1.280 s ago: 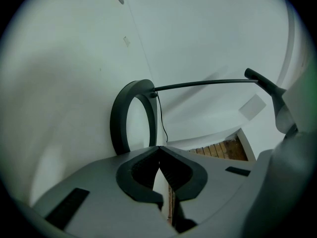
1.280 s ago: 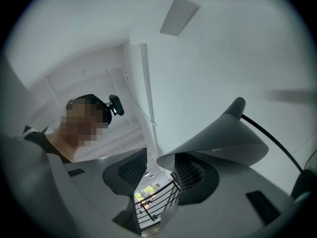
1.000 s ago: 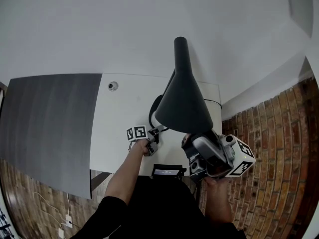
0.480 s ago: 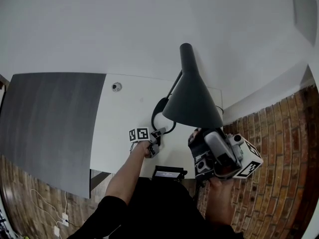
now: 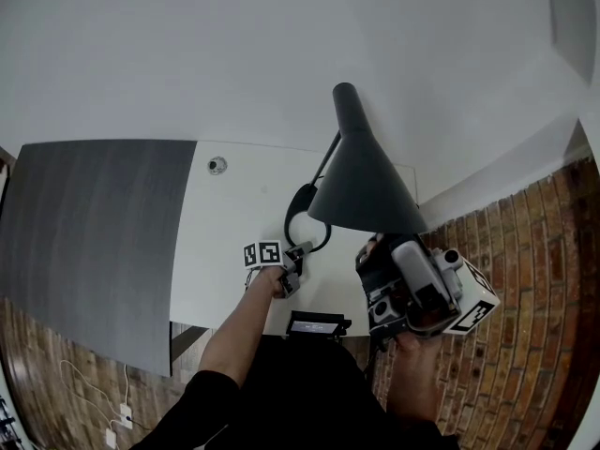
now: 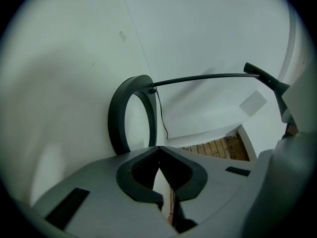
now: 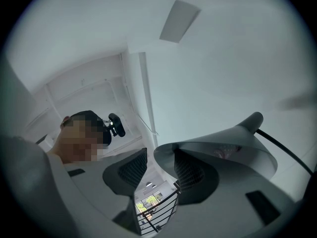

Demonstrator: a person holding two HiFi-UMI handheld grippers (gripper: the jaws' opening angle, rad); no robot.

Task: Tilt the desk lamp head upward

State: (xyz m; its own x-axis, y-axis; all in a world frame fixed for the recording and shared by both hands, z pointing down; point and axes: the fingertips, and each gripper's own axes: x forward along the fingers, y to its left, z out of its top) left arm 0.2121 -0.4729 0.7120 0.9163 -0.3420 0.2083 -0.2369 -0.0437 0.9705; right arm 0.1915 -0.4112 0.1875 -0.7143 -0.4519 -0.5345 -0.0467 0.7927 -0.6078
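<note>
Lamp head [image 5: 361, 190], a dark cone, stands directly ahead of the right tool [image 5: 377, 251], with its wide rim at that tool's tips and its narrow end pointing away and upward. Well to the left of the left tool [image 5: 302, 248] lies a dark grey panel [image 5: 94, 232]; beside it the white bench [image 5: 225, 242] extends beneath the left tool. A small round fitting [image 5: 217, 165] sits in the bench beyond the left tool and to its left. The left tool is clenched, its jaws meeting tip to tip with nothing between them. The ring base [image 6: 117, 118] of the lamp rests on the bench just ahead of those tips; contact cannot be confirmed. A thin arm [image 6: 208, 76] runs from the ring toward the right, and a black cord [image 6: 161, 115] hangs below it. The right tool is released: its jaws stand apart with the lamp head rim between them, the right jaw under the open mouth and a gap showing at the left jaw. Brick floor [image 5: 525, 279] lies to the right of the right tool.
</note>
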